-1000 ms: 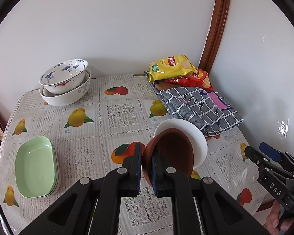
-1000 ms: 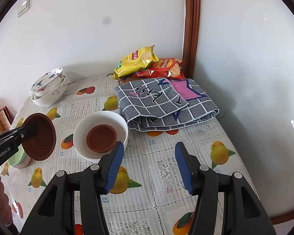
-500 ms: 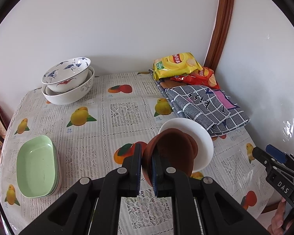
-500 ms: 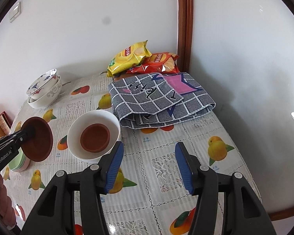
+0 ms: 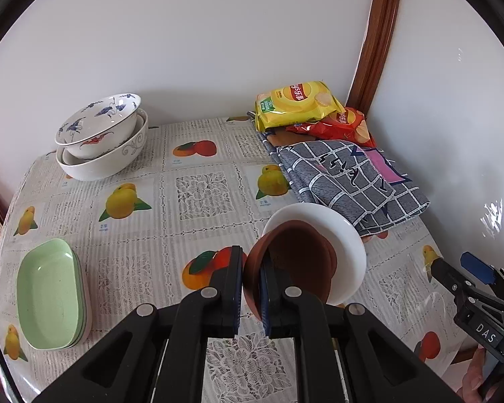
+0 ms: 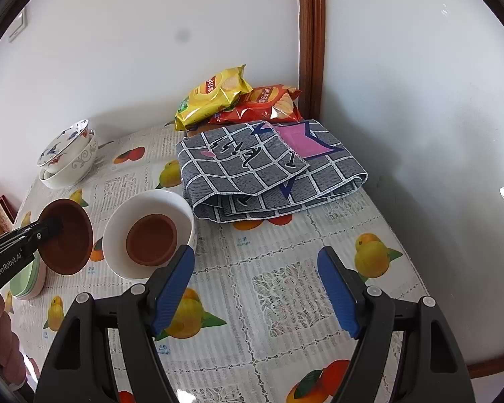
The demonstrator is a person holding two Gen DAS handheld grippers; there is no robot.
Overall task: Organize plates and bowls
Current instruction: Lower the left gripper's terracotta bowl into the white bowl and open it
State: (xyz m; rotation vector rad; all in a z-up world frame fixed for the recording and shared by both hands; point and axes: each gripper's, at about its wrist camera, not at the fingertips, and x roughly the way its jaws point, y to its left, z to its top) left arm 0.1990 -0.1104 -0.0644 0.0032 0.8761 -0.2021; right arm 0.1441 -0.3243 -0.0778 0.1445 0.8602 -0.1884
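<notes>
yellow chip bag (image 5: pixel 295 105) | red chip bag (image 6: pixel 262 104) | grey checked cloth (image 6: pixel 268 171) | fruit-print tablecloth (image 6: pixel 285 268)

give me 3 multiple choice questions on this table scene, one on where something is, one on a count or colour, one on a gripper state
1. Where does the second brown dish lie?
A. inside the white bowl
B. on the green plates
C. on the checked cloth

2. How many snack bags lean in the corner by the wall?
A. one
B. two
C. four

3. What is the left gripper doing?
A. hanging open over the table
B. shut on the rim of a brown dish
C. shut on the cloth

Answers:
1 A: the right wrist view shows it sitting in the bottom of the white bowl.
2 B: a yellow bag and a red bag are there.
3 B: its fingers pinch the dish's rim in the left wrist view, while the right gripper stands open.
</notes>
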